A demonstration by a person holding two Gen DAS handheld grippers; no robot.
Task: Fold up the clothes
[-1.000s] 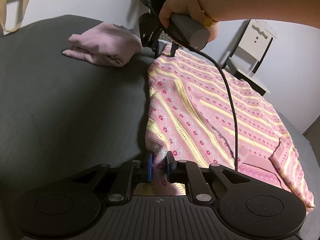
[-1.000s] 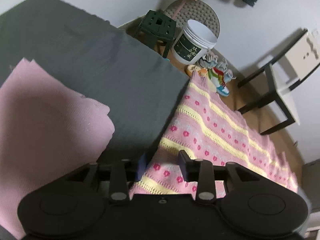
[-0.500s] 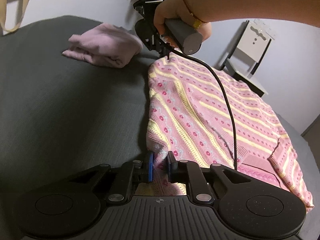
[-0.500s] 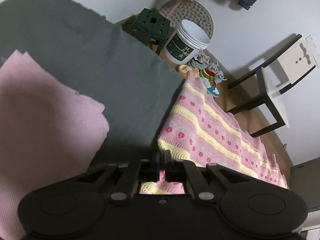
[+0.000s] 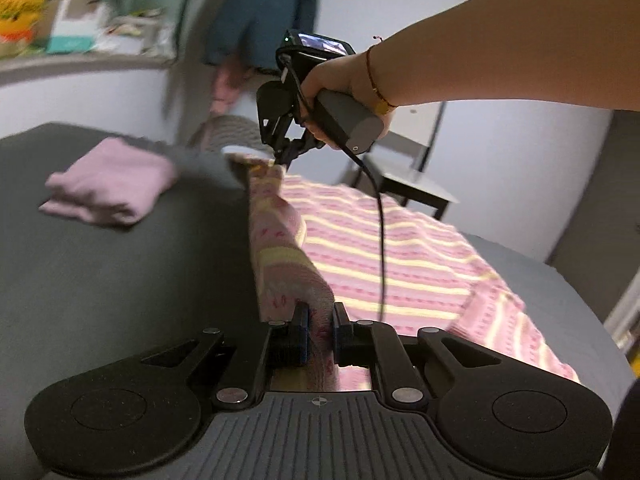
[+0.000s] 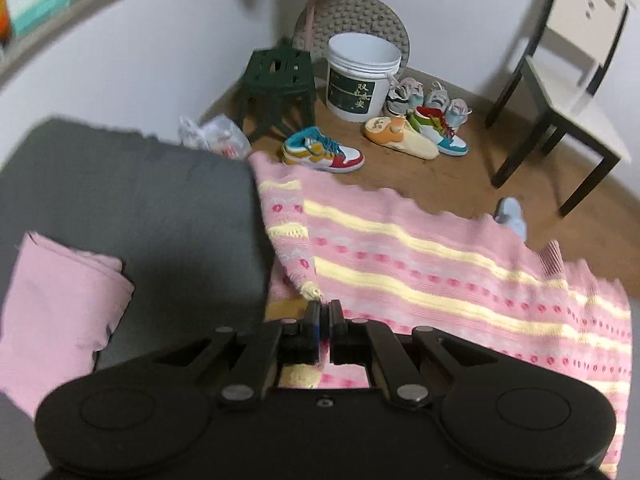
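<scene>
A corner of the pink striped sweater [image 6: 420, 264] is pinched between the closed fingers of the right gripper [image 6: 325, 322] and held raised above the dark surface [image 6: 140, 192]. A folded pink garment [image 6: 56, 308] is seen at left; sneakers [image 6: 320, 154] and a white bucket [image 6: 360, 76] are seen on the floor beyond.

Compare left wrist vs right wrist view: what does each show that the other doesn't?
Left wrist only: the person's hand holding the right hand-held gripper, its cable, and the sweater edge stretched between both grippers.

Right wrist only: floor clutter, with sneakers, a white bucket, and a green stool.

Both: the striped pink sweater, the folded pink garment on the dark surface, and a chair. Each view's own gripper, including the left hand-held gripper, is shut on the sweater.
</scene>
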